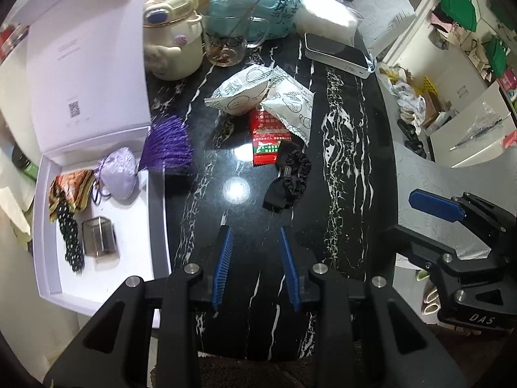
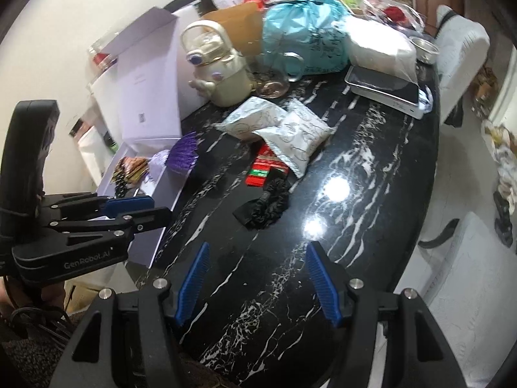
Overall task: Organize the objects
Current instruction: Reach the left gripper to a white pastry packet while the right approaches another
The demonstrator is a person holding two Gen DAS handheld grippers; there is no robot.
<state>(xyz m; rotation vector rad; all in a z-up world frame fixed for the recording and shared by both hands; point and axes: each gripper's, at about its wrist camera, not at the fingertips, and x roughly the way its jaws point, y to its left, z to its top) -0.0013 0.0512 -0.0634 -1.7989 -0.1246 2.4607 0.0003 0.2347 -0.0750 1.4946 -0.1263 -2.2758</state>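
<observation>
Both grippers are hovering empty, fingers spread: left [image 1: 255, 258], right [image 2: 258, 278]; the scrunchie [image 1: 289, 174] is lying on the table [image 1: 349, 161] just ahead, well apart from the box [image 1: 135, 258]; I'd be pinching its bunched fabric, then lifting clear of the red packet [image 1: 266, 135].

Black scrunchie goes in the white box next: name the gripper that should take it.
Left, probably. The left gripper is open and points at the black scrunchie just ahead, with the white box right beside it. The right gripper, also open, sits farther from the box.
</observation>
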